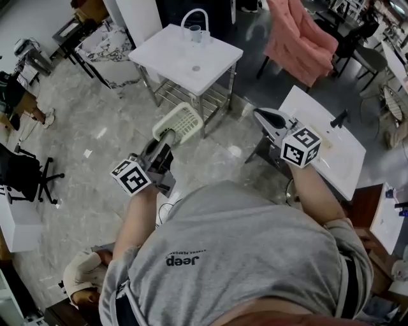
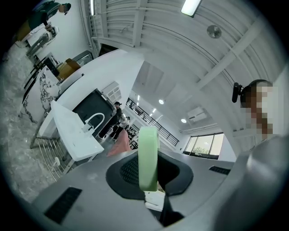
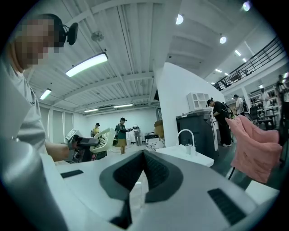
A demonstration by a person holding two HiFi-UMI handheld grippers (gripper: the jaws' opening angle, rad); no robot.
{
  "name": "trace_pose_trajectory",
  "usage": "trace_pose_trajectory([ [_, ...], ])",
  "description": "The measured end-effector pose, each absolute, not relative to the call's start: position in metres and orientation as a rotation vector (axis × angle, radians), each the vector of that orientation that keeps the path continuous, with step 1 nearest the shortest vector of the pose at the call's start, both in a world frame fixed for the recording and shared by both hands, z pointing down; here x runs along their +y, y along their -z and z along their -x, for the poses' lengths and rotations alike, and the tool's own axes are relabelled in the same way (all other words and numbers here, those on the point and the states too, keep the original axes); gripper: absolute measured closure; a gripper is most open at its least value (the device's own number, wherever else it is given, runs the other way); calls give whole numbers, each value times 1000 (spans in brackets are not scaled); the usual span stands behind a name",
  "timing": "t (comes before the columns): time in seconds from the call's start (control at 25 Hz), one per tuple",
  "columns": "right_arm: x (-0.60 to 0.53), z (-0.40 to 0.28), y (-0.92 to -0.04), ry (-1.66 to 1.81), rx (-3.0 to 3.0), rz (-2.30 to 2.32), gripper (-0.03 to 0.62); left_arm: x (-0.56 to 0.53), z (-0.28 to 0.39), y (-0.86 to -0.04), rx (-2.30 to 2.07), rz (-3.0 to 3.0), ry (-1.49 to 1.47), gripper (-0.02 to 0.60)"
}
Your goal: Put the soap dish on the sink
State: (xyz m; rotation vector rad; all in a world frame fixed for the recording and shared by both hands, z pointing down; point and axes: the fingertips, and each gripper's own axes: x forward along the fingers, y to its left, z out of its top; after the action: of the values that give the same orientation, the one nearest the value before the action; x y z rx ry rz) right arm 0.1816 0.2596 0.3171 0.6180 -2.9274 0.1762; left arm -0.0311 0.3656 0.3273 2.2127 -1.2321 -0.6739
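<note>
My left gripper point(image 1: 167, 135) is shut on the rim of a pale green slotted soap dish point(image 1: 181, 120), which it holds in the air above the floor. From the left gripper view the dish point(image 2: 148, 155) stands edge-on between the dark pads. In the right gripper view the dish point(image 3: 103, 139) and the left gripper point(image 3: 84, 143) show at the left. A white sink point(image 1: 167, 58) with a white arched tap point(image 1: 194, 18) stands ahead on a metal frame; it also shows as the sink point(image 2: 72, 131) and sink point(image 3: 186, 156). My right gripper point(image 1: 261, 114) is shut and empty, its jaws point(image 3: 143, 158) meeting at the tip.
A second white sink top point(image 1: 347, 159) with a black tap lies at the right. A pink draped chair point(image 1: 299, 35) stands behind it. A marble-patterned table point(image 1: 111, 48) is at the back left, an office chair point(image 1: 25, 175) at the left. People stand in the far background.
</note>
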Motion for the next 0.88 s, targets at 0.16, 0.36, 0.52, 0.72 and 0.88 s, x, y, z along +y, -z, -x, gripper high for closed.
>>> trace_pose_trajectory([
  [0.16, 251, -204, -319, -177, -2935, -596, 540, 355, 7, -332, -1234, -2204, 677, 541],
  [0.36, 235, -212, -325, -205, -2940, -585, 540, 340, 1, -333, -1247, -2192, 661, 541],
  [0.52, 219, -202, -327, -224, -2935, -592, 540, 319, 14, -337, -1240, -2180, 670, 541],
  [0.72, 193, -183, -339, -214, -2924, -607, 540, 280, 33, -354, -1186, -2185, 677, 541],
  [0.88, 155, -151, -344, -200, -2916, -643, 540, 228, 68, -362, -1130, -2204, 679, 541],
])
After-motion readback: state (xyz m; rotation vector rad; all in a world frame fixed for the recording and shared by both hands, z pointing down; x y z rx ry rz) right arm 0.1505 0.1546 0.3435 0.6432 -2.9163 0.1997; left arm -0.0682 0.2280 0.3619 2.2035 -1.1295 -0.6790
